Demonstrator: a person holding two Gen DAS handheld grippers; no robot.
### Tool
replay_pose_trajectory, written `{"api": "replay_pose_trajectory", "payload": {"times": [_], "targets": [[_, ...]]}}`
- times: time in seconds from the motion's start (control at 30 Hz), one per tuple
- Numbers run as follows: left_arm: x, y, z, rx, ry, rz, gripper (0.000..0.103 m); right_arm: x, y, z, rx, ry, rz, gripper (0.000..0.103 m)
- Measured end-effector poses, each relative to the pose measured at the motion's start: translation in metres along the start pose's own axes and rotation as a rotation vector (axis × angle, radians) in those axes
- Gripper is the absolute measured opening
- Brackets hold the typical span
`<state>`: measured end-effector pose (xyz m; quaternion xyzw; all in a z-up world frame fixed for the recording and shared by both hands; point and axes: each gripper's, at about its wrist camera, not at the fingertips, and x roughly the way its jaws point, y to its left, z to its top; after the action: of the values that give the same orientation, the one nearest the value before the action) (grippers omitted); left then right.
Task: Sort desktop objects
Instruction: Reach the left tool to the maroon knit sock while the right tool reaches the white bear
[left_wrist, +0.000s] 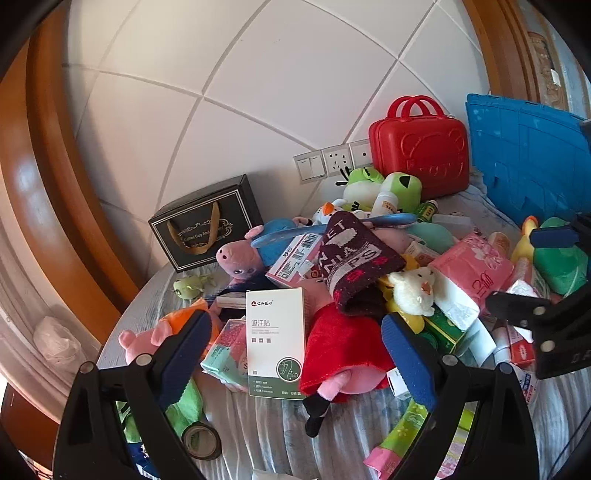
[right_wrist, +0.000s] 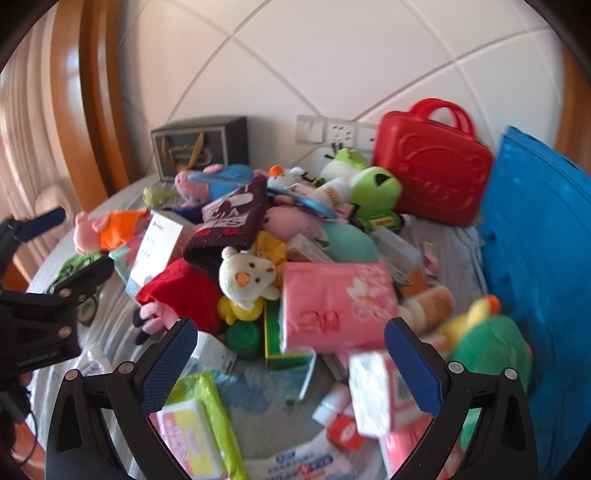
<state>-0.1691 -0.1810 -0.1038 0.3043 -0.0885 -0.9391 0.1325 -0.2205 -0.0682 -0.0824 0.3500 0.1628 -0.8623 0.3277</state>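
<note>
Both grippers, left (left_wrist: 295, 347) and right (right_wrist: 288, 365), hung with fingers apart, empty; grabbing into the pile (left_wrist: 347, 266) risked toppling the leaning box (left_wrist: 275, 339).

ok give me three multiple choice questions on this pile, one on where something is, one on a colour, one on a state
1. Where is the black gift box?
A. at the back against the wall
B. inside the blue crate
C. under the pink tissue pack

2. What colour is the small suitcase?
A. yellow
B. red
C. black

3. How do the left gripper and right gripper stand?
A. both shut on toys
B. one shut on a box
C. both open, holding nothing

Answers:
1. A, it stands by the tiled wall behind the pile.
2. B, body and handles are red.
3. C, each one's jaws are spread wide above the clutter with nothing pressed between the pads.
</note>
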Motion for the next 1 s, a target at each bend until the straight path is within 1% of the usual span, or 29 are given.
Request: {"api": "replay_pose_trajectory", "payload": {"times": [0.07, 0.1, 0.13, 0.17, 0.23, 0.27, 0.33, 0.43, 0.47, 0.53, 0.6, 0.7, 0.8, 1.0], "targets": [[0.005, 0.004, -0.001, -0.019, 0.015, -0.002, 0.094, 0.024, 0.005, 0.004, -0.051, 0.035, 0.009, 0.089], [0.006, 0.005, -0.002, -0.022, 0.017, 0.003, 0.094, 0.035, 0.006, 0.005, -0.066, 0.059, 0.016, 0.078], [0.009, 0.007, -0.003, -0.025, 0.021, 0.011, 0.094, 0.046, 0.007, 0.007, -0.076, 0.085, 0.039, 0.070], [0.012, 0.008, -0.004, -0.030, 0.027, 0.014, 0.094, 0.059, 0.010, 0.010, -0.088, 0.107, 0.069, 0.068], [0.017, 0.013, -0.006, -0.049, 0.042, 0.014, 0.094, 0.078, 0.015, 0.012, -0.121, 0.135, 0.080, 0.068], [0.019, 0.014, -0.007, -0.055, 0.049, 0.013, 0.094, 0.085, 0.018, 0.014, -0.137, 0.131, 0.086, 0.070], [0.023, 0.015, -0.011, -0.055, 0.060, 0.015, 0.094, 0.092, 0.022, 0.018, -0.156, 0.114, 0.091, 0.079], [0.028, 0.015, -0.015, -0.048, 0.074, 0.014, 0.094, 0.106, 0.028, 0.024, -0.215, 0.100, 0.081, 0.079], [0.029, 0.015, -0.017, -0.047, 0.077, 0.012, 0.094, 0.110, 0.030, 0.026, -0.227, 0.101, 0.066, 0.077], [0.031, 0.016, -0.018, -0.051, 0.083, 0.010, 0.094, 0.112, 0.032, 0.029, -0.236, 0.103, 0.061, 0.061], [0.032, 0.018, -0.019, -0.055, 0.083, 0.003, 0.094, 0.116, 0.038, 0.032, -0.249, 0.110, 0.039, 0.054], [0.030, 0.018, -0.019, -0.045, 0.075, 0.004, 0.094, 0.113, 0.043, 0.028, -0.277, 0.097, 0.051, 0.049], [0.032, 0.017, -0.016, -0.034, 0.062, -0.006, 0.094, 0.108, 0.044, 0.025, -0.272, 0.087, 0.068, 0.046], [0.047, 0.010, -0.011, -0.026, 0.052, -0.051, 0.094, 0.102, 0.027, 0.021, -0.195, 0.112, 0.094, 0.044]]}}
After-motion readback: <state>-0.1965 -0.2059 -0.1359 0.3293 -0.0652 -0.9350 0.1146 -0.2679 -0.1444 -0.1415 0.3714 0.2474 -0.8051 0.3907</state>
